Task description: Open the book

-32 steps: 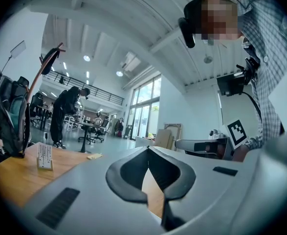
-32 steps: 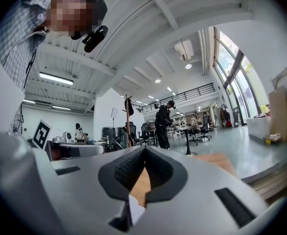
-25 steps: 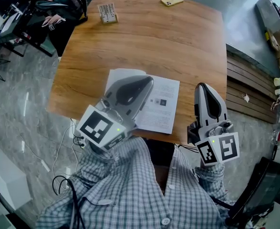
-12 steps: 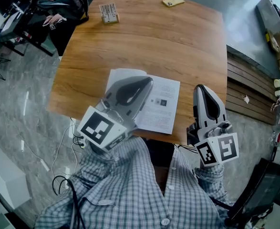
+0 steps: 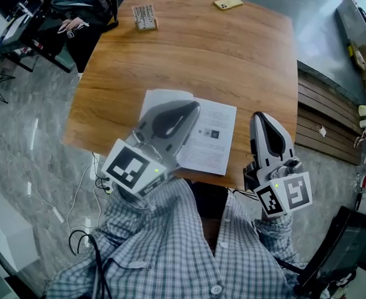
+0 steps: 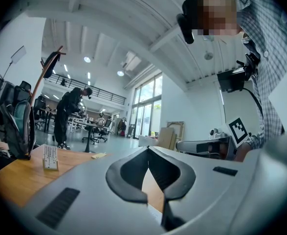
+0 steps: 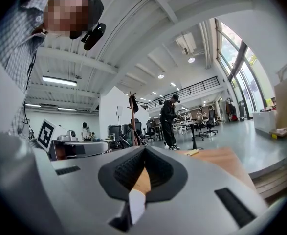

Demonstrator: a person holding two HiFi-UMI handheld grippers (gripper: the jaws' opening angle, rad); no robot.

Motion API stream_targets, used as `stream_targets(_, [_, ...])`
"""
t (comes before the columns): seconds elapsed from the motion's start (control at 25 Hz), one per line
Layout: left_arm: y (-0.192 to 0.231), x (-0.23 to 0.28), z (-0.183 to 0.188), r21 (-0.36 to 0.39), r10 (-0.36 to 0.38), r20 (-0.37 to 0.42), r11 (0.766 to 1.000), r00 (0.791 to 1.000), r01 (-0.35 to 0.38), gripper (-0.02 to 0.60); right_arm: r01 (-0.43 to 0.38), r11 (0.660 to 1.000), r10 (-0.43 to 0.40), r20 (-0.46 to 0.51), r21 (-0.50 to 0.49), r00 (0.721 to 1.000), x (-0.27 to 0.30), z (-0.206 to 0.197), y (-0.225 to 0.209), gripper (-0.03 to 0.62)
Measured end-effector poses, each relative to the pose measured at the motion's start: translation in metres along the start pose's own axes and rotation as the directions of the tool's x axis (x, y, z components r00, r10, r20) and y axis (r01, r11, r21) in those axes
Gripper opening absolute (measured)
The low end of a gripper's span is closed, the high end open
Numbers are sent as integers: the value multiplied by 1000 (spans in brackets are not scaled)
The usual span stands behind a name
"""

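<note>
Book open, lower centre of frame
Book (image 5: pixel 211 139) lies flat near the table (image 5: pixel 201 55) front edge; left gripper (image 5: pixel 194 106), jaws pressed together, rests over its left page, apparently weighting it; right gripper (image 5: pixel 260 116), jaws together, empty, waits at its right

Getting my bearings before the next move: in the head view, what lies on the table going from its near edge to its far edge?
open book → small card stand → yellow phone
</note>
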State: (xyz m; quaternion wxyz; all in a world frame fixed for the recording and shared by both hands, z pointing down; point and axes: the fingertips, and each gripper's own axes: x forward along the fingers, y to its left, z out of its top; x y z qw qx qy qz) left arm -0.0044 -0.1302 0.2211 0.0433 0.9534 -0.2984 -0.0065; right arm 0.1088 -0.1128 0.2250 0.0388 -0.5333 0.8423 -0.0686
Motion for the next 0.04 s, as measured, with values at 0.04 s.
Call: stream_targets(0.04, [0, 0, 0, 0, 0, -1, 1000, 1000, 0, 9, 0, 1000, 0, -1, 1, 1000, 0, 0, 0, 20])
